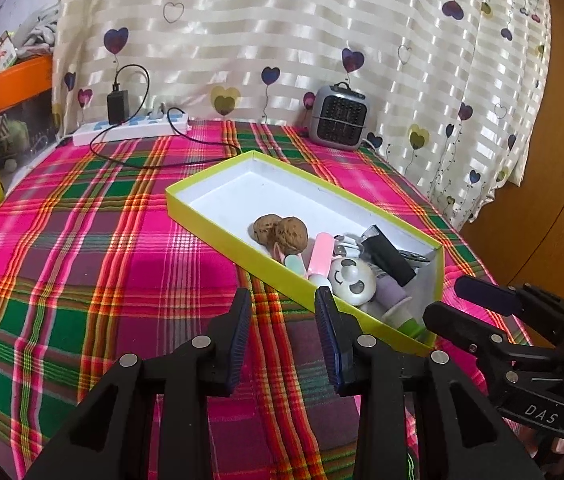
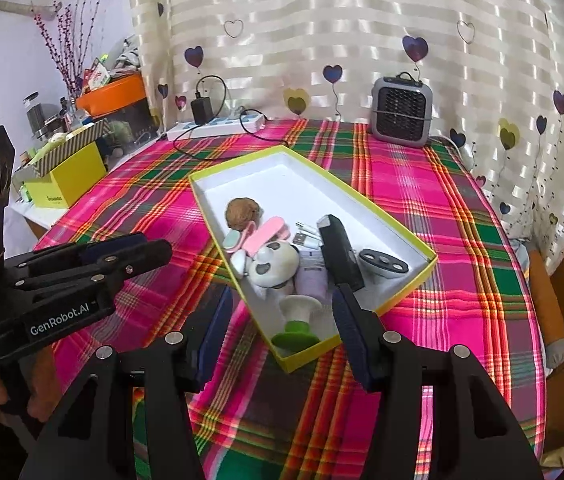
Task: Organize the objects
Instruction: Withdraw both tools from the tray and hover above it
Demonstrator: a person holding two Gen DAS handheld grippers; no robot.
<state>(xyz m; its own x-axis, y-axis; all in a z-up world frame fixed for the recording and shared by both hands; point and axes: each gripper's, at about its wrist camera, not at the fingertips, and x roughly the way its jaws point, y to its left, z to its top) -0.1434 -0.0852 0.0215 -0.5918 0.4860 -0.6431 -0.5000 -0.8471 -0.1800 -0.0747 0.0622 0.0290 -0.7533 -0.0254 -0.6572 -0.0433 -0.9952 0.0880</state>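
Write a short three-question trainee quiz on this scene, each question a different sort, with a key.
1. True or false: both walnuts lie inside the box.
2. What stands against the curtain behind the box? A) heater B) kettle C) lamp
3. Fill in: the left gripper and right gripper are both ____ and hold nothing.

Key: 1 true; 2 A; 3 open.

Two near, forward-facing wrist views, shared box [image 1: 218,222].
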